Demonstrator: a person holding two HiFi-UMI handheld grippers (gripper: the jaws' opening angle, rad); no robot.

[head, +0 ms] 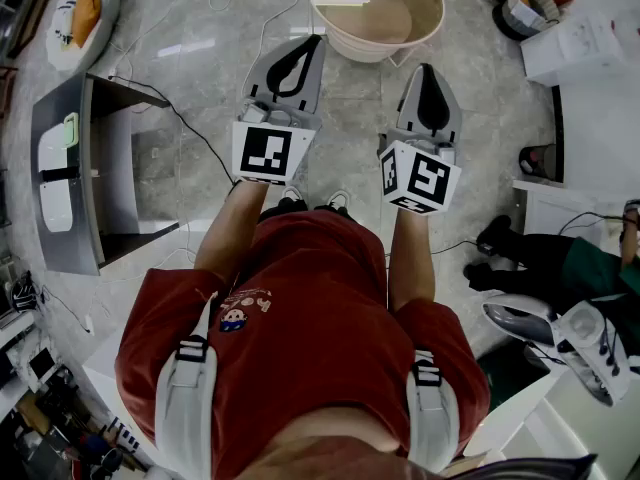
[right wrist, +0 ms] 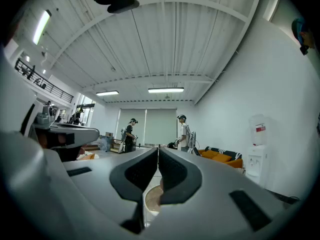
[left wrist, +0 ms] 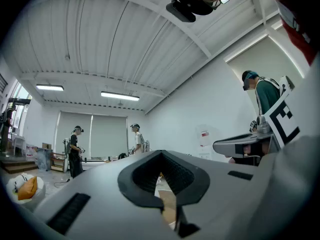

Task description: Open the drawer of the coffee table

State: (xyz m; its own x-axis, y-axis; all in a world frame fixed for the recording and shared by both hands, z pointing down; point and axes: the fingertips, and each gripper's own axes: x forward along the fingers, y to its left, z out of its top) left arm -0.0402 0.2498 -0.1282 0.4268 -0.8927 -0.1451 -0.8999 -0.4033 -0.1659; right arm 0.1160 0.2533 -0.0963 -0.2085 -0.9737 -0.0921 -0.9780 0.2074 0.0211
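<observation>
**Both grippers held out over the floor, jaws clenched on nothing**

A person in a red shirt (head: pixel 300 338) stands on a grey marble floor (head: pixel 200 28) and holds both grippers out in front, side by side and roughly level. The left gripper (head: pixel 316 40) has its jaws clenched: their tips meet, the hollow behind the tips is bare, and nothing sits between them. The right gripper (head: pixel 425 68) is clenched too, with only a thin slit between its jaws and nothing in it. Each gripper carries a marker cube at its near end, the left one (head: pixel 268 153) and the right one (head: pixel 420 178).

The coffee table (head: pixel 372 50), round with a raised pale rim and a tan top, stands on the floor just beyond the jaw tips, apart from both grippers. In the right gripper view its tan top shows low down through the slit between the jaws. The drawer itself cannot be made out in any view.

Along the left edge of the floor stands a grey cabinet (head: pixel 60 158) with an open side, and a dark cable (head: pixel 190 128) runs past it. Beyond it, at the far left corner, an orange cushion (head: pixel 86 10) lies on a round white seat. At the right edge another person in green (head: pixel 590 268) sits or crouches. The gripper views look across the room to two more people (left wrist: pixel 76 151) in front of window blinds, an orange sofa (right wrist: pixel 222 155) and a water dispenser (right wrist: pixel 256 151).
</observation>
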